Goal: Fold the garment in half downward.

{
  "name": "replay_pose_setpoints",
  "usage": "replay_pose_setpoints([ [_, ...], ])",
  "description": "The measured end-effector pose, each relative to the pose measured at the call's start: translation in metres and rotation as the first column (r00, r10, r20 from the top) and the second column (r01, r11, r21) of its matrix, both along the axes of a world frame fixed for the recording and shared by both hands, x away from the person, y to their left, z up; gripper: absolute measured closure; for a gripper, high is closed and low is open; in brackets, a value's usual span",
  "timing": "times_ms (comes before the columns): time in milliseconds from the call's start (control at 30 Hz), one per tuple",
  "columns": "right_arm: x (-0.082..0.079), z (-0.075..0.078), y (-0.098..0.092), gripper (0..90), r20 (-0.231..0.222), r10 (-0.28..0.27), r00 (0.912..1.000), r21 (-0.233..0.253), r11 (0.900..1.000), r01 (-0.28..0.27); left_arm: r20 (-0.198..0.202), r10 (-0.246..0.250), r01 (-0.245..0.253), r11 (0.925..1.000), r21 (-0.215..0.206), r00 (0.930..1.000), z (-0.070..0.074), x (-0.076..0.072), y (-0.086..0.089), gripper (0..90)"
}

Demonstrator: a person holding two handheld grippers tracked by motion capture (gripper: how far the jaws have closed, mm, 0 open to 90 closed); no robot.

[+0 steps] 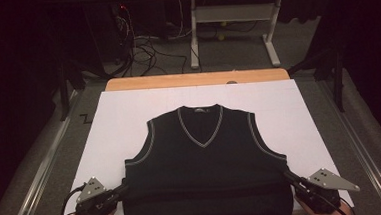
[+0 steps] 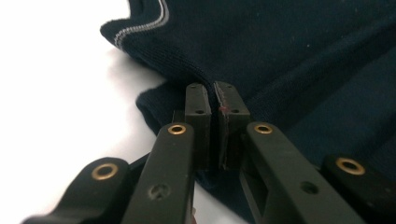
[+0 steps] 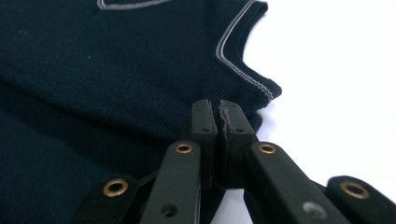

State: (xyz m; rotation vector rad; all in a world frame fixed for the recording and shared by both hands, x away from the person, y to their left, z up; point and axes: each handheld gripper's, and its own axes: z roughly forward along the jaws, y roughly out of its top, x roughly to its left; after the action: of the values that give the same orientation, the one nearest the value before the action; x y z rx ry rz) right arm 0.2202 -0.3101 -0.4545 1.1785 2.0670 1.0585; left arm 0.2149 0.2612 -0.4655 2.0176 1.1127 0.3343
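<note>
A dark navy knitted vest [image 1: 204,161] with grey trim at the V-neck and armholes lies front up on the white sheet [image 1: 124,121]; its lower part is folded up over the body. My left gripper [image 1: 124,186] is shut on the vest's left side edge, just below the armhole. In the left gripper view the jaws pinch the fabric fold [image 2: 213,91] of the vest [image 2: 289,56]. My right gripper [image 1: 287,174] is shut on the right side edge in the same way. In the right gripper view its jaws clamp the vest [image 3: 116,70] below the trimmed armhole [image 3: 243,70].
The white sheet covers a wooden table [image 1: 197,79]. Beyond the table stand a white table frame [image 1: 233,14] and loose cables [image 1: 145,50] on the grey floor. Metal rails [image 1: 42,166] run along both sides of the table.
</note>
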Motion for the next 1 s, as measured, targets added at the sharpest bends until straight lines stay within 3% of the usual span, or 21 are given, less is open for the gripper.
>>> replay_pose_setpoints([
  [300, -0.006, -0.007, -0.001, 84.3, -0.029, 0.011, 0.9995, -0.008, 1.000, -0.012, -0.031, -0.002, 0.002, 1.0000, -0.001, 0.9995, -0.006, -0.001, 0.001, 79.1],
  [367, -0.005, -0.007, -0.002, 75.6, -0.033, 0.010, 0.9994, 0.008, 1.000, -0.010, -0.032, 0.003, -0.003, 1.0000, -0.003, 0.9995, -0.007, 0.000, 0.002, 65.6],
  [400, -0.005, -0.007, -0.002, 75.6, -0.033, 0.010, 0.9994, 0.008, 1.000, -0.010, -0.029, 0.012, -0.013, 0.9999, -0.010, 0.9995, -0.007, 0.001, 0.002, 65.6],
  [433, -0.005, -0.007, -0.003, 67.7, -0.031, 0.005, 0.9995, 0.026, 1.000, -0.004, -0.019, 0.020, -0.021, 0.9997, -0.011, 0.9996, -0.007, 0.001, 0.003, 53.6],
  [500, -0.005, -0.007, -0.004, 65.6, -0.031, 0.003, 0.9995, 0.038, 0.999, -0.002, 0.006, 0.042, -0.042, 0.9989, -0.019, 0.9991, -0.007, 0.002, 0.004, 49.6],
  [600, -0.003, -0.008, -0.005, 53.3, -0.020, -0.011, 0.9997, 0.064, 0.998, 0.012, 0.034, 0.046, -0.046, 0.9987, -0.022, 0.9983, -0.008, 0.003, 0.004, 38.5],
  [667, -0.002, -0.008, -0.005, 50.8, -0.016, -0.015, 0.9998, 0.065, 0.998, 0.016, 0.044, 0.047, -0.046, 0.9986, -0.024, 0.9979, -0.008, 0.003, 0.004, 37.4],
  [700, -0.001, -0.008, -0.005, 44.3, -0.006, -0.013, 0.9999, 0.064, 0.998, 0.013, 0.051, 0.050, -0.048, 0.9984, -0.028, 0.9975, -0.008, 0.003, 0.004, 34.3],
  [833, 0.002, -0.007, -0.006, 33.6, 0.012, -0.022, 0.9997, 0.076, 0.997, 0.021, 0.049, 0.053, -0.050, 0.9969, -0.061, 0.9974, -0.010, 0.008, 0.006, 29.0],
  [1000, 0.005, -0.008, -0.005, 25.6, 0.025, -0.035, 0.9991, 0.089, 0.996, 0.032, 0.056, 0.053, -0.049, 0.9961, -0.073, 0.9970, -0.010, 0.012, 0.006, 21.7],
])
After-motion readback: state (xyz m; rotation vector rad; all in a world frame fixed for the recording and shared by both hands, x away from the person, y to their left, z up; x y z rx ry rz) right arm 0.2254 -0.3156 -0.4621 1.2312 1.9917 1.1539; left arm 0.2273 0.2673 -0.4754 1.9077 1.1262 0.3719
